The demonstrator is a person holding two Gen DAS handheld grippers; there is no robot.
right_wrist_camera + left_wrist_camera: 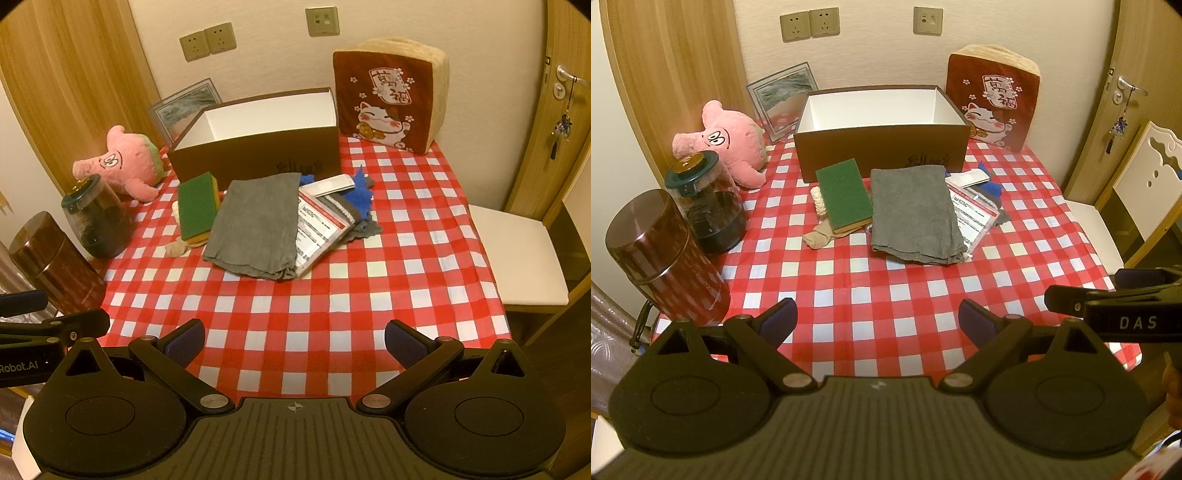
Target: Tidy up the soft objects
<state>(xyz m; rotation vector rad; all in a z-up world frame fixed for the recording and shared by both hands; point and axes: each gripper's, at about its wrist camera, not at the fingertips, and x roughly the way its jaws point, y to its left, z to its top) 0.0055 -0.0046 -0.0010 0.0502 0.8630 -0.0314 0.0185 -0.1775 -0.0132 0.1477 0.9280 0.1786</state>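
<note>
Both grippers hover over the near edge of the red-and-white checked tablecloth (886, 288), holding nothing. Left gripper (877, 325): jaws wide apart. Right gripper (294, 345): jaws wide apart; its side, seen in the left wrist view at 3 o'clock, reads "DAS", and the left gripper's body in the right wrist view reads "Robot.AI". Soft items lie in a pile at table centre: green sponge (844, 194) with a yellow underside, grey cloth (916, 214) just right of it, beige stocking (818, 238) poking out beneath the sponge, blue fabric (360, 194) at 2 o'clock of the cloth. A printed red-bordered packet (319, 229) lies partly under the cloth; text too small to read. The open brown box (882, 147), white inside, stands at 12 o'clock behind the pile; gold lettering on its front is illegible. Pink plush (726, 142) at 10 o'clock; lucky-cat cushion (991, 99) with Chinese characters at 1 o'clock.
</note>
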